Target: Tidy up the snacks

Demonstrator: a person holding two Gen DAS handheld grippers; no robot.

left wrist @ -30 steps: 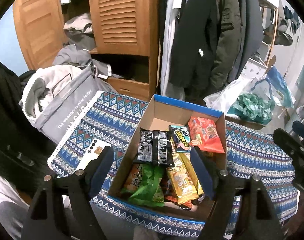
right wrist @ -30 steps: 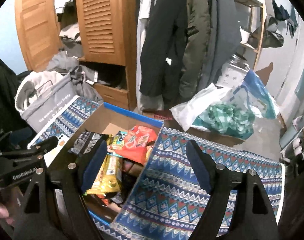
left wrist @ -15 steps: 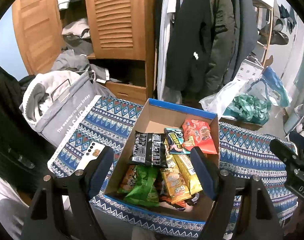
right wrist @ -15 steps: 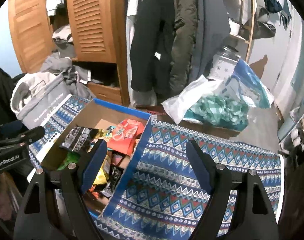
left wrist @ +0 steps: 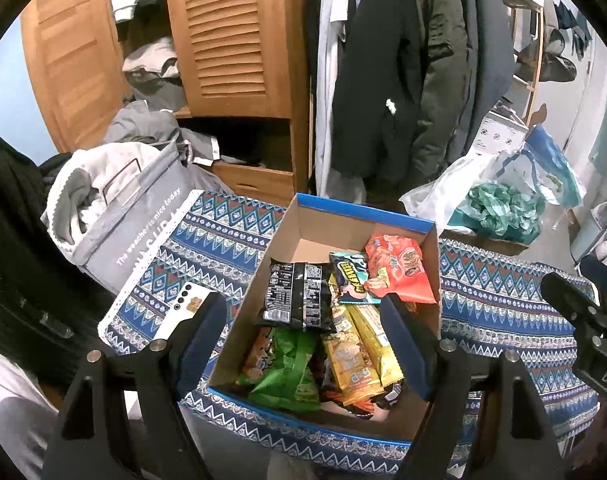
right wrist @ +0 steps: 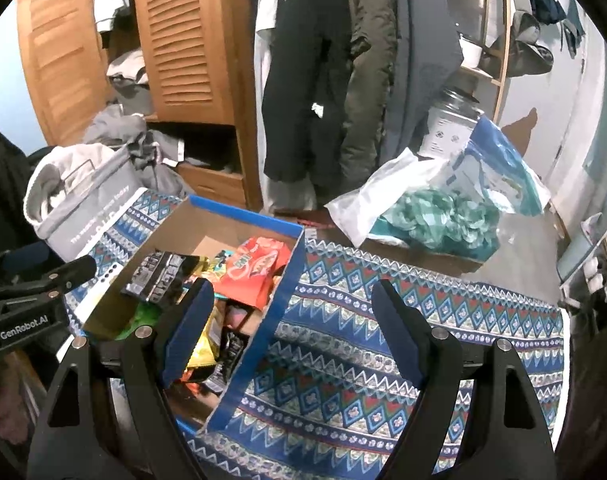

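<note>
Cardboard, blue-rimmed, the snack box point(left wrist: 355, 210) is sitting on the patterned table point(left wrist: 499, 304), holding a black packet point(left wrist: 297, 298), an orange-red bag point(left wrist: 399, 268), a green bag point(left wrist: 291, 368) and yellow packets point(left wrist: 359, 356) piled together. Left tool point(left wrist: 303, 344) is hovering over the box with fingers spread wide, gripping nothing. Right tool point(right wrist: 291, 332) is hanging at the box's 3 o'clock side, also spread and empty. White phone point(left wrist: 181, 312) is lying at the box's 9 o'clock, beside a grey laundry bag point(left wrist: 131, 216)
</note>
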